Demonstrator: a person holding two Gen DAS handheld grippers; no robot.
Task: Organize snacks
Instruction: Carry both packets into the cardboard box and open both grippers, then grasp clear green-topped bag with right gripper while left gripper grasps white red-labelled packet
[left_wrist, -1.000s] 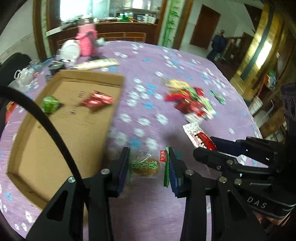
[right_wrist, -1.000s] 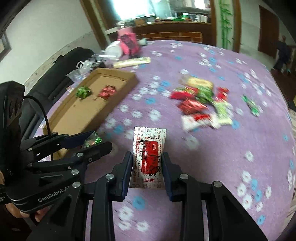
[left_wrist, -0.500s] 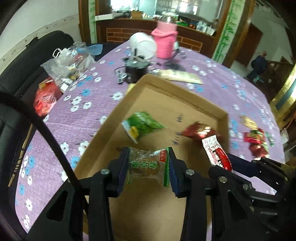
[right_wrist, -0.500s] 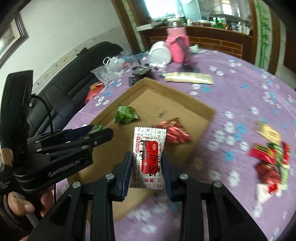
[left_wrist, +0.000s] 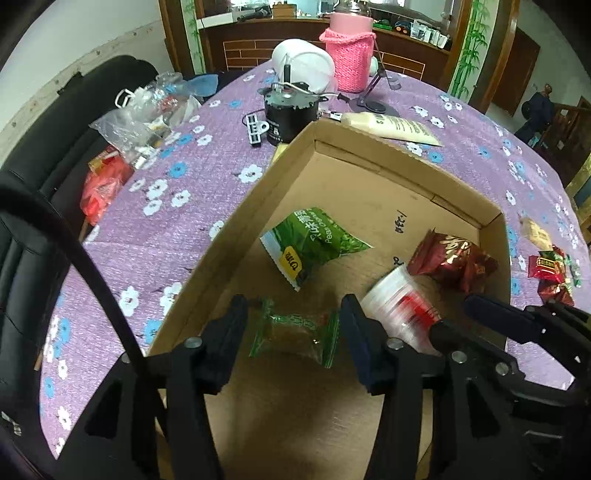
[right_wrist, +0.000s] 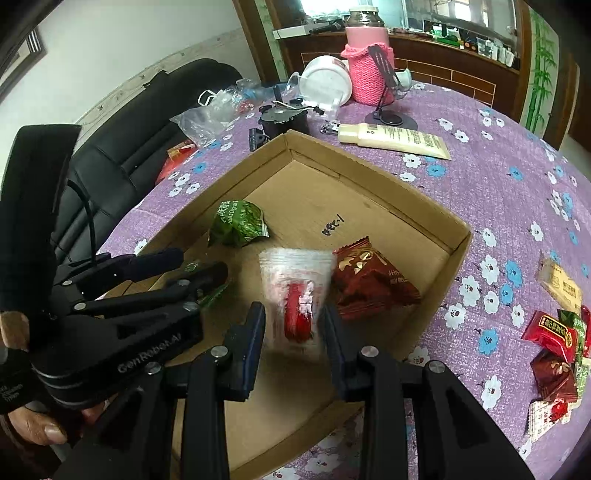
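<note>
Both grippers are seen poised over a shallow cardboard box (left_wrist: 373, 155) that lies on a purple flowered tablecloth (left_wrist: 192, 184). The left gripper (left_wrist: 293, 325) is spread apart: gaps are seen on both sides of the clear green-edged pastry packet (left_wrist: 295, 330) between its fingers, and the packet is blurred by motion over the box floor. The right gripper (right_wrist: 291, 325) is likewise parted, with its fingers wider than the white sachet with a red label (right_wrist: 295, 295), which is blurred and appears loose between them; whether the sachet touches the box floor cannot be told.

Inside the box, a green pea snack bag (left_wrist: 310, 243) is found at 12 o'clock from the left gripper, and a dark red foil snack bag (right_wrist: 369, 280) lies at about 2 o'clock from the right gripper, just beside the sachet. Outside the box, at 3 o'clock in the right wrist view, a cluster of loose snack packets (right_wrist: 554, 347) is spread on the cloth. Beyond the box, at 12 o'clock, a cream tube (right_wrist: 395, 138), a black round device (left_wrist: 291, 114), a white container (left_wrist: 306, 62) and a pink knitted jar cover (right_wrist: 369, 74) are seen. A clear plastic bag (left_wrist: 136, 118) lies at 10 o'clock.
</note>
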